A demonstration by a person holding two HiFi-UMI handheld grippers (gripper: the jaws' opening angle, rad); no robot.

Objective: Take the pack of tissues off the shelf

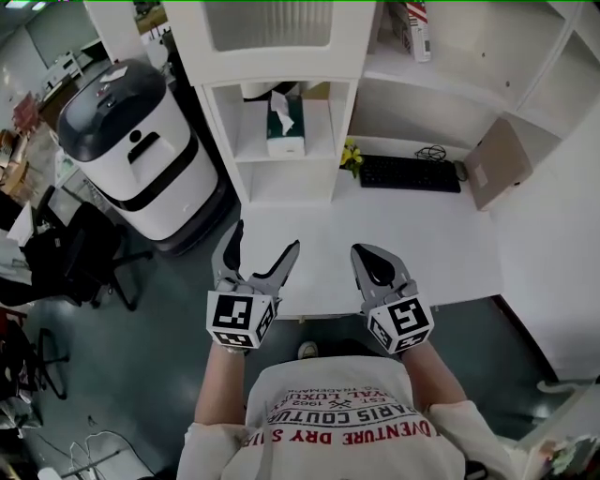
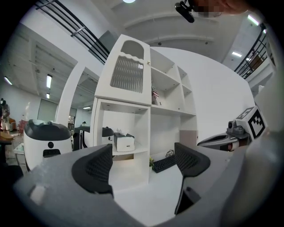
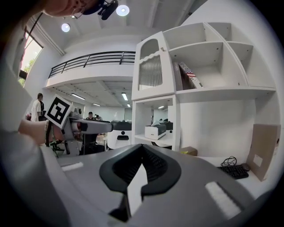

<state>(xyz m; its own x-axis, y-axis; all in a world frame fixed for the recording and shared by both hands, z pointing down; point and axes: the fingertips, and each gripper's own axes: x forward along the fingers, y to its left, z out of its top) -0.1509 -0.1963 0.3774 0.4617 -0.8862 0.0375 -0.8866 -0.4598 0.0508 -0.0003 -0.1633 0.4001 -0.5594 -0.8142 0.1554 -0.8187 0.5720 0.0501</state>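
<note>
The pack of tissues (image 1: 284, 127), a white-and-green box with a tissue sticking out of its top, stands in the open cubby of the white shelf unit (image 1: 281, 187) on the desk. The left gripper view has the tissue box (image 2: 124, 142) straight ahead and far off, and the right gripper view has the box (image 3: 155, 131) to the left of centre. My left gripper (image 1: 263, 240) hovers over the desk's near edge, jaws wide open and empty (image 2: 146, 166). My right gripper (image 1: 375, 264) hangs beside it, pads together with nothing held (image 3: 141, 170).
A black keyboard (image 1: 410, 173), a cable (image 1: 431, 152), a small yellow flower (image 1: 352, 157) and a brown board (image 1: 497, 164) lie at the back of the white desk (image 1: 441, 253). A white-and-black machine (image 1: 141, 150) and office chairs (image 1: 75, 253) stand on the floor to the left. Books (image 1: 417, 28) sit on an upper shelf.
</note>
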